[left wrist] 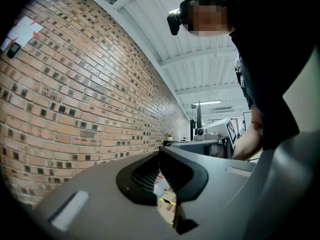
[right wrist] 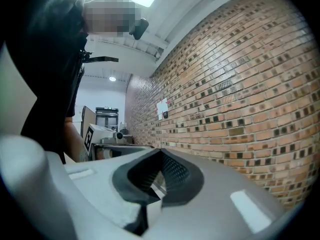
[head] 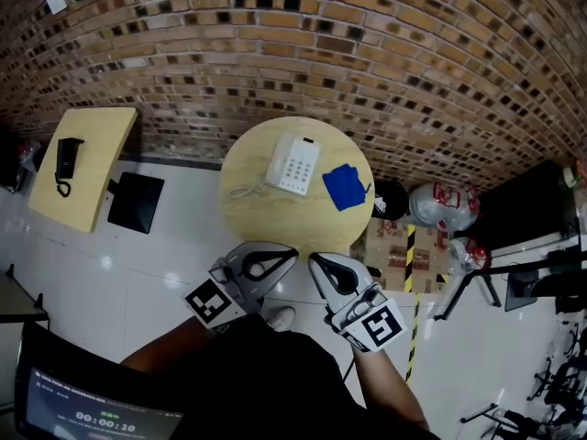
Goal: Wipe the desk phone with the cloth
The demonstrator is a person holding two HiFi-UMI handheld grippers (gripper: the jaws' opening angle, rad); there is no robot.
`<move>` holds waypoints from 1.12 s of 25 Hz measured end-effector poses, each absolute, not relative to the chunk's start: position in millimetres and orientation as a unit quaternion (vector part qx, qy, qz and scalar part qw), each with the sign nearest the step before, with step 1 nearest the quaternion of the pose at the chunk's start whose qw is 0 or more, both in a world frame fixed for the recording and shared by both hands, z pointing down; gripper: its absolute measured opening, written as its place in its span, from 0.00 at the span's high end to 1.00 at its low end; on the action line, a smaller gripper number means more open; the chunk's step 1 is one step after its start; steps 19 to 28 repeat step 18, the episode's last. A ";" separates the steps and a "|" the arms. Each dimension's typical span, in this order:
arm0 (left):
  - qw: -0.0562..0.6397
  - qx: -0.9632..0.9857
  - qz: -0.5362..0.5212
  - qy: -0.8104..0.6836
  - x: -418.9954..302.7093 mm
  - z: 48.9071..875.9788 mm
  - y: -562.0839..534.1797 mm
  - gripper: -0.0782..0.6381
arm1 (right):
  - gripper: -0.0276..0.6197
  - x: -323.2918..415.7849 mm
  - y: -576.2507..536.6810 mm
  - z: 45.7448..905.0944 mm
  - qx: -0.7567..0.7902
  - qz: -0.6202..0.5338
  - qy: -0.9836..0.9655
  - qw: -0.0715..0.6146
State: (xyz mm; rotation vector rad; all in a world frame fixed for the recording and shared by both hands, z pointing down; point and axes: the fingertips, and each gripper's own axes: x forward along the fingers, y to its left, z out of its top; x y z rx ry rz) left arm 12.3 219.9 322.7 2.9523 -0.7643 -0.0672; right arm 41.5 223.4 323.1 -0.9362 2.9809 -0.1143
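Brown brick wall curves across the background, and a white tiled floor [head: 183,246] spreads below it. On that floor stands a round pale wooden table [head: 275,223]. A white desk phone with a push-button keypad [head: 293,164] lies on the far half of the table, near its middle, with the handset along its left side. Its thin coiled cord [head: 243,192] trails toward the table's left edge. A small blue cloth [head: 346,187] lies flat near the table's right edge, just beside the phone but not touching it.

Both grippers hang over the floor, just off the table's near edge and close to the person's body, well apart from the phone and cloth. The left gripper [head: 293,253] has its two grey fingers brought together at the tips, with nothing between them. Its own view [left wrist: 160,152] shows only floor through the gap behind the tips. The right gripper [head: 313,259] is likewise closed and empty, with its tips meeting in its own view [right wrist: 160,152].

Off to the left stands a yellow rectangular table [head: 87,168] carrying a black telephone [head: 66,161].
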 end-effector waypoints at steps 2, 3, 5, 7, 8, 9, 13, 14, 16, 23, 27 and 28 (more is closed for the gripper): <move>0.043 0.967 -0.031 -0.249 10.5 321.3 218.4 0.91 | 0.96 38.3 223.2 324.1 -0.299 -0.040 0.954 0.004; 0.043 0.967 -0.036 -0.249 8.9 320.6 218.1 0.91 | 0.96 36.3 223.0 324.7 -0.298 -0.038 0.954 0.004; 0.043 0.966 -0.039 -0.250 5.7 320.6 217.4 0.91 | 0.96 33.2 221.7 326.5 -0.296 -0.033 0.954 0.005; 0.039 0.967 -0.040 -0.249 4.1 320.0 216.0 0.91 | 0.96 31.5 219.8 328.2 -0.296 -0.033 0.955 0.004; 0.037 0.967 -0.042 -0.248 3.8 319.4 215.9 0.91 | 0.96 30.9 219.6 328.7 -0.297 -0.032 0.954 0.003; 0.036 0.967 -0.044 -0.247 3.5 319.1 216.2 0.91 | 0.96 30.3 219.6 328.8 -0.297 -0.032 0.954 0.002; 0.044 0.966 -0.041 -0.250 -1.1 320.3 215.0 0.91 | 0.96 25.3 217.8 327.7 -0.296 -0.036 0.955 0.005; 0.046 0.966 -0.038 -0.251 -2.1 321.2 214.3 0.91 | 0.96 24.2 217.3 328.0 -0.294 -0.039 0.955 0.005; 0.048 0.966 -0.030 -0.251 -0.9 323.8 212.2 0.91 | 0.96 25.5 215.5 328.4 -0.293 -0.038 0.955 0.006; 0.048 0.967 -0.025 -0.248 3.0 325.8 208.9 0.91 | 0.96 29.5 212.8 328.5 -0.294 -0.035 0.955 0.006; 0.048 0.967 -0.025 -0.248 3.0 325.8 208.9 0.91 | 0.96 29.5 212.8 328.5 -0.294 -0.035 0.955 0.006; 0.048 0.967 -0.025 -0.248 3.0 325.8 208.9 0.91 | 0.96 29.5 212.8 328.5 -0.294 -0.035 0.955 0.006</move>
